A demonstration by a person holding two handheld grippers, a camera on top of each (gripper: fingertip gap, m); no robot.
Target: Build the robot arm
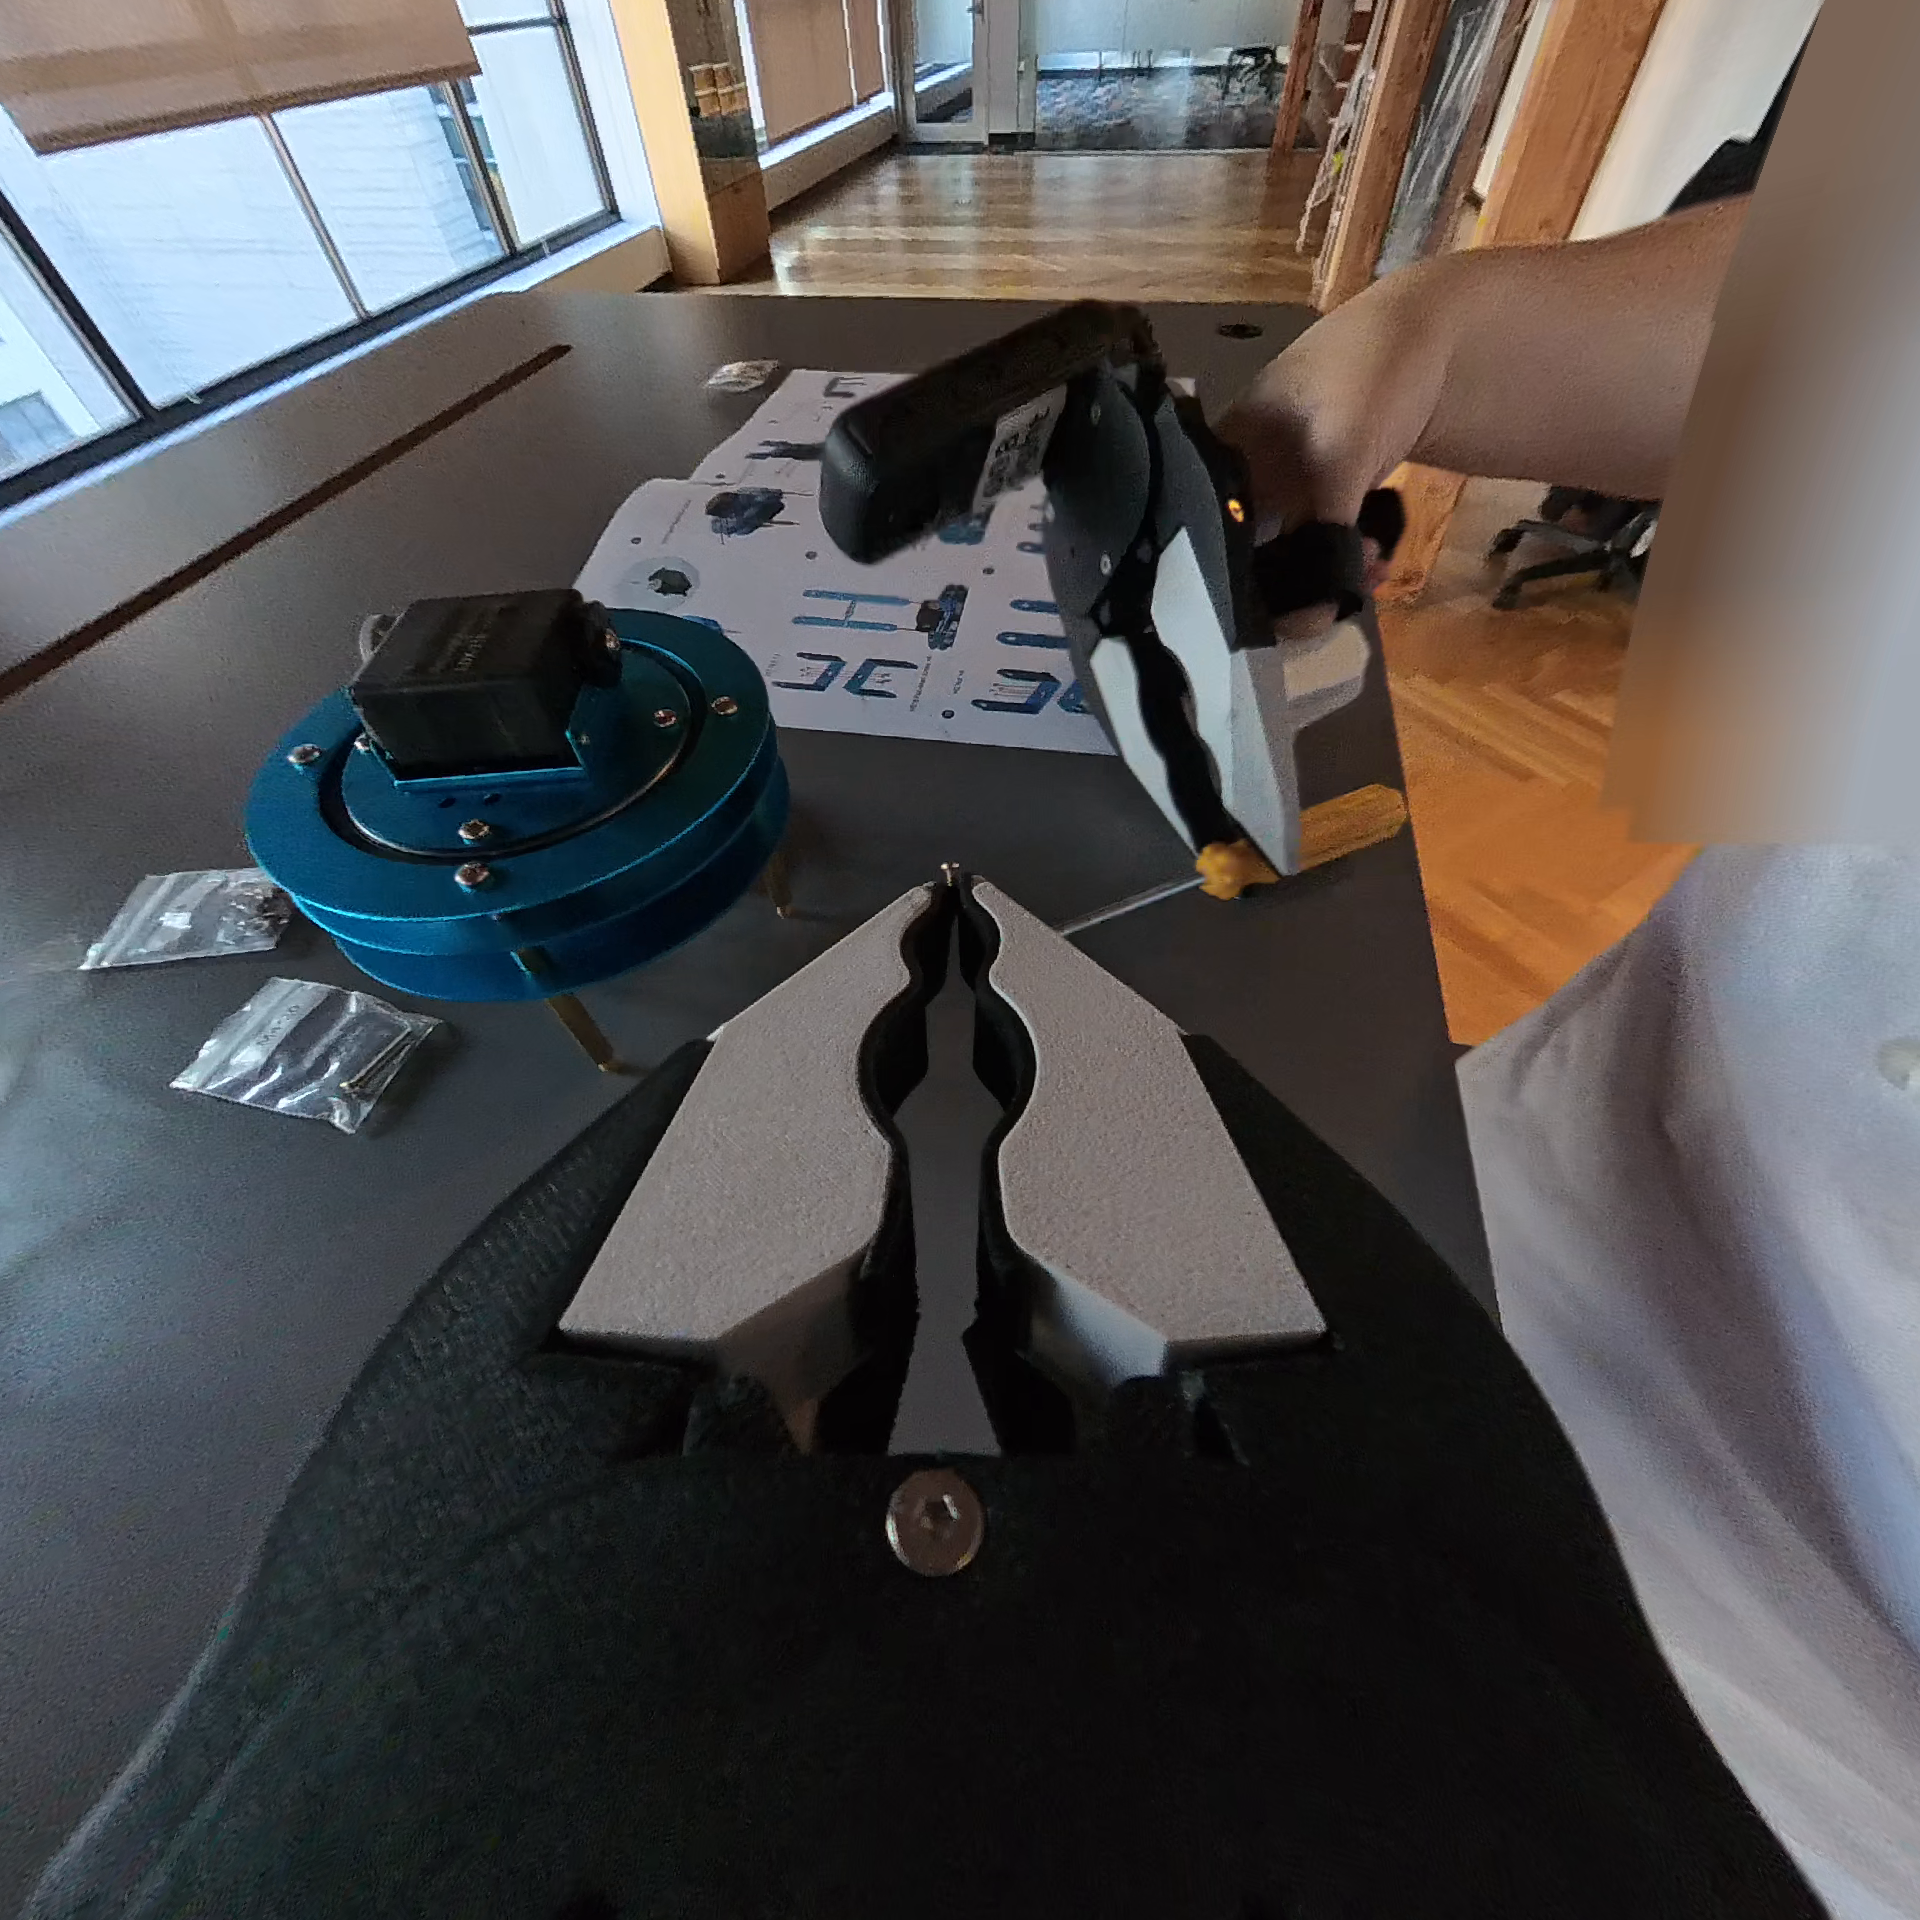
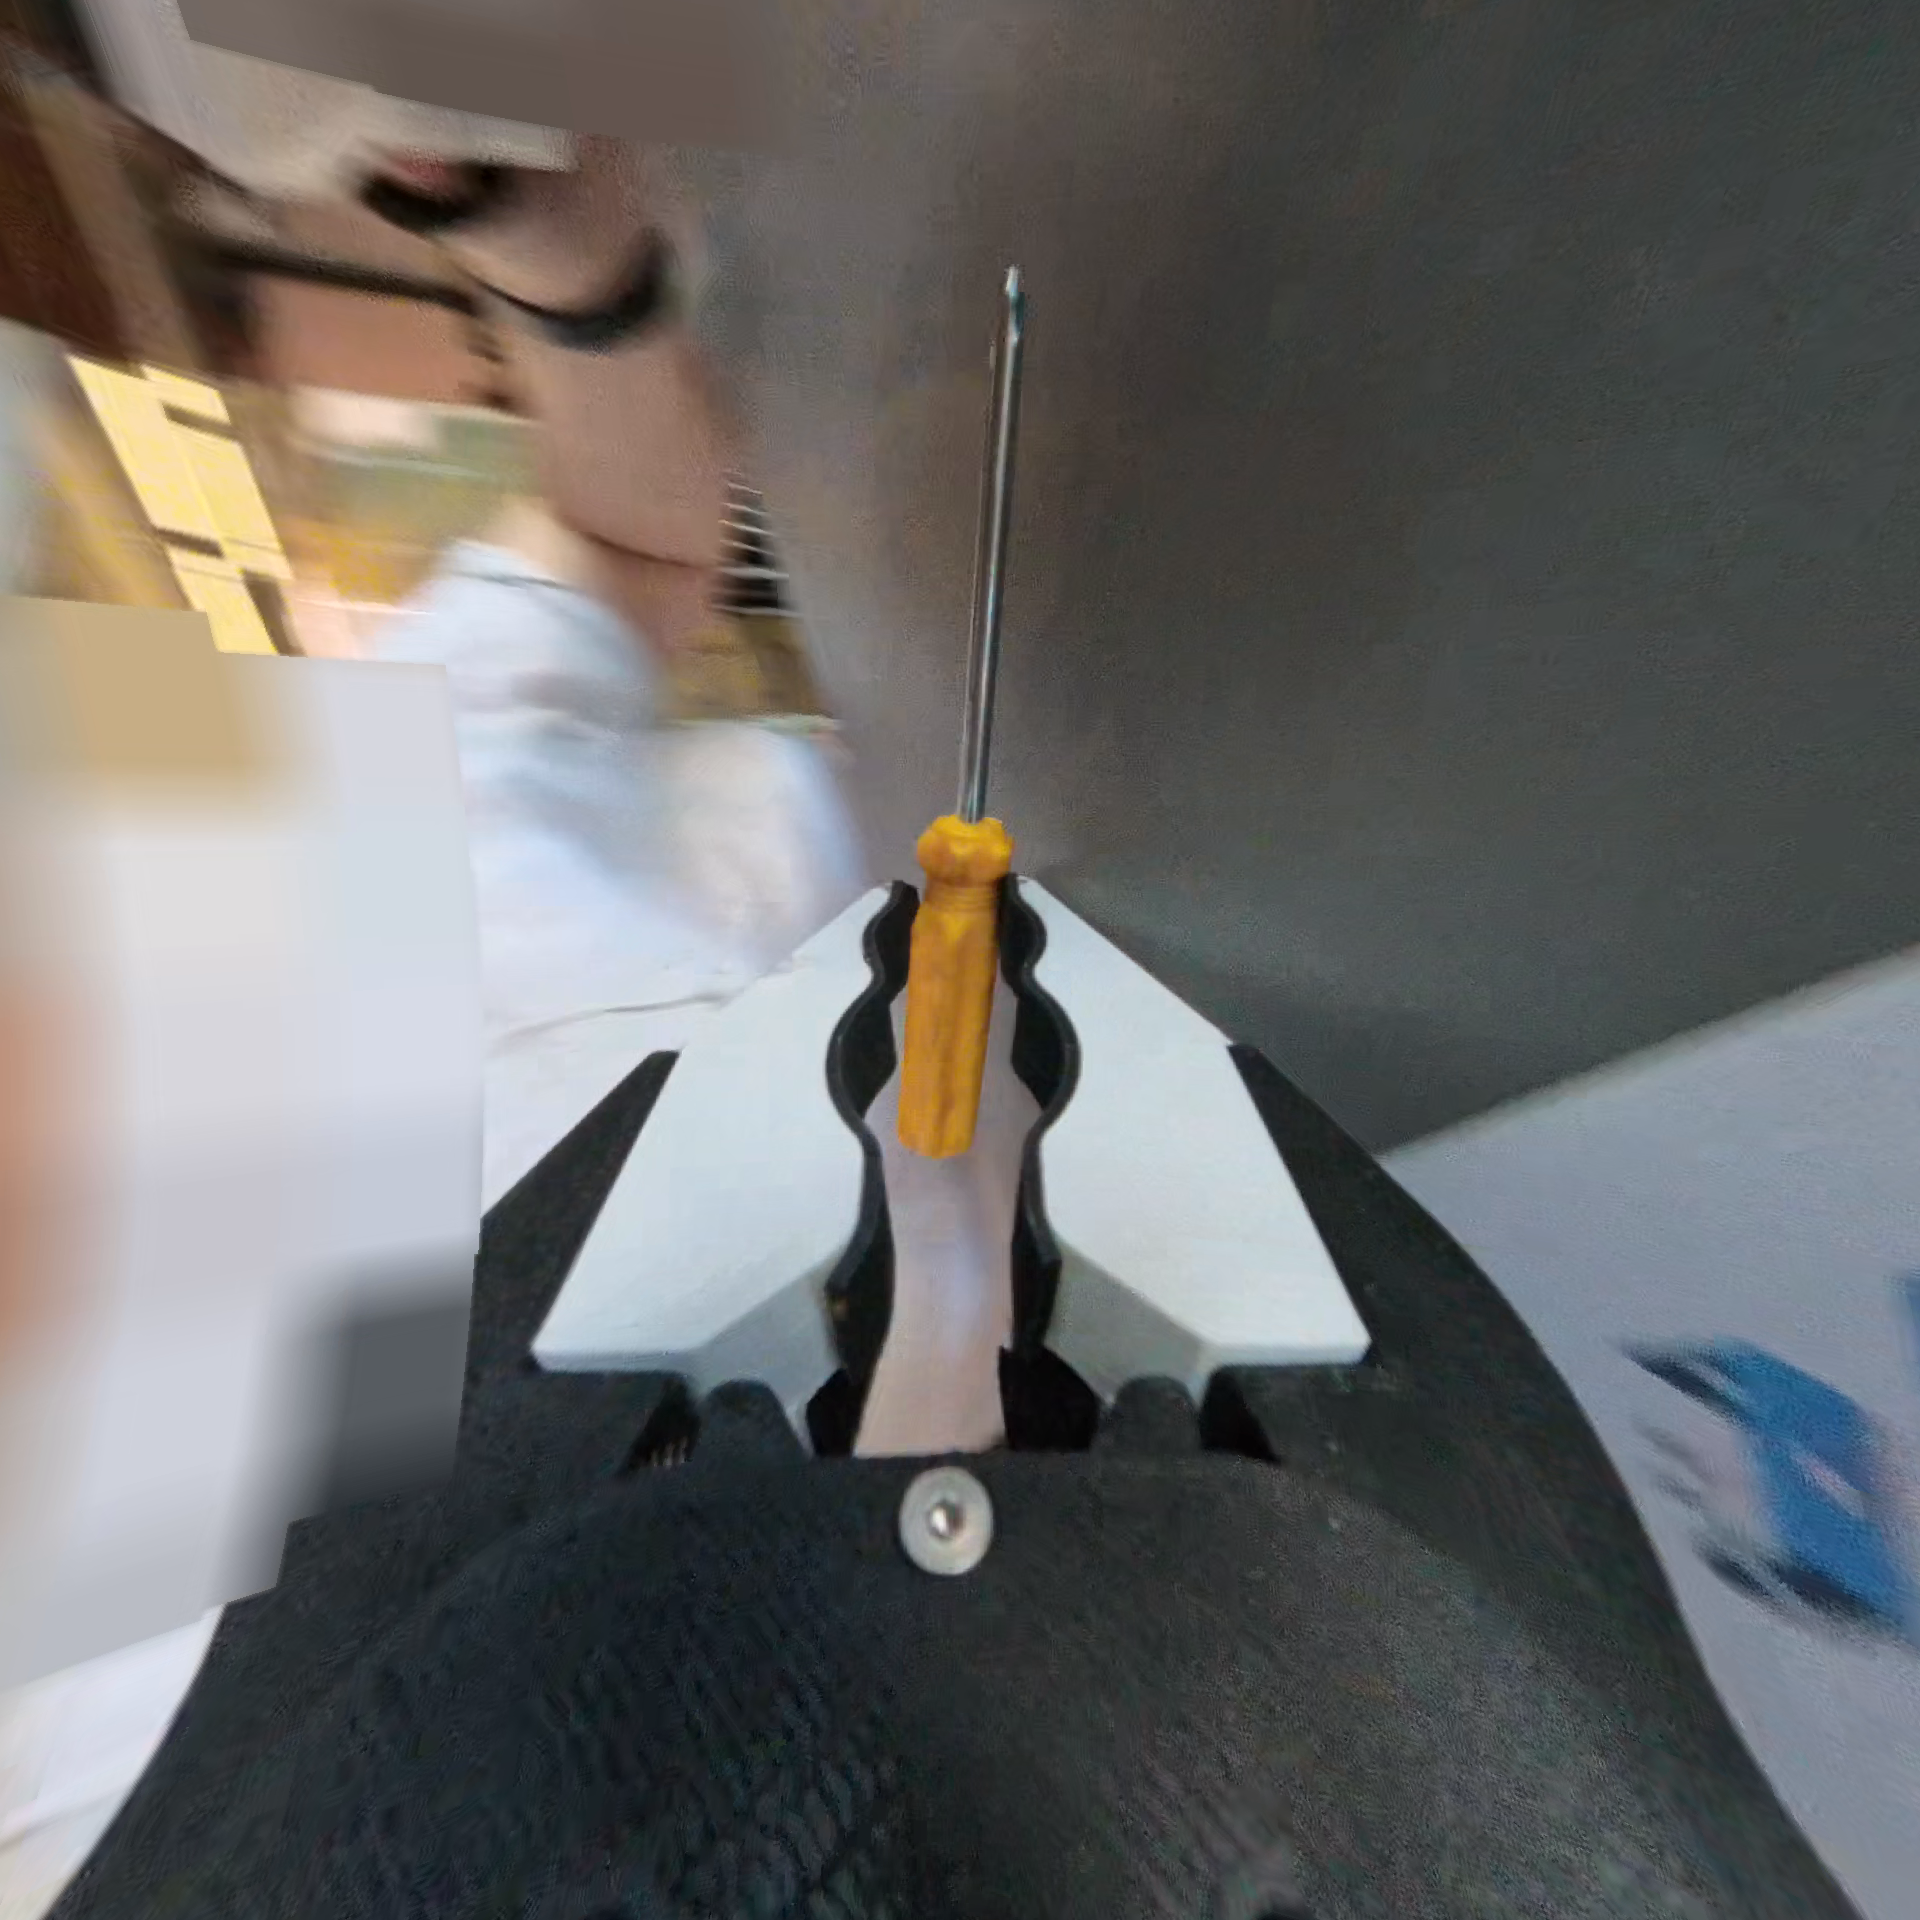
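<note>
My left gripper (image 1: 950,883) is shut on a tiny screw (image 1: 947,871) that sticks out at its tips, held above the dark table (image 1: 1143,831). My right gripper (image 2: 956,894) is shut on the orange handle of a small screwdriver (image 2: 951,997), whose thin metal shaft (image 2: 992,540) points straight ahead. In the left wrist view the right gripper (image 1: 1236,862) hangs tips down at the right, with the screwdriver (image 1: 1231,868) shaft aimed toward my left fingertips. A blue round metal base (image 1: 520,831) with a black servo (image 1: 483,675) on top stands left of my left gripper.
Two clear bags of small hardware (image 1: 307,1049) (image 1: 192,920) lie at the left. A printed instruction sheet (image 1: 883,644) lies behind the blue base. The table's right edge runs close to the right gripper, wooden floor (image 1: 1507,831) beyond. A person's white shirt (image 1: 1714,1247) fills the right side. My right fingertips sit around 12 centimetres from my left ones.
</note>
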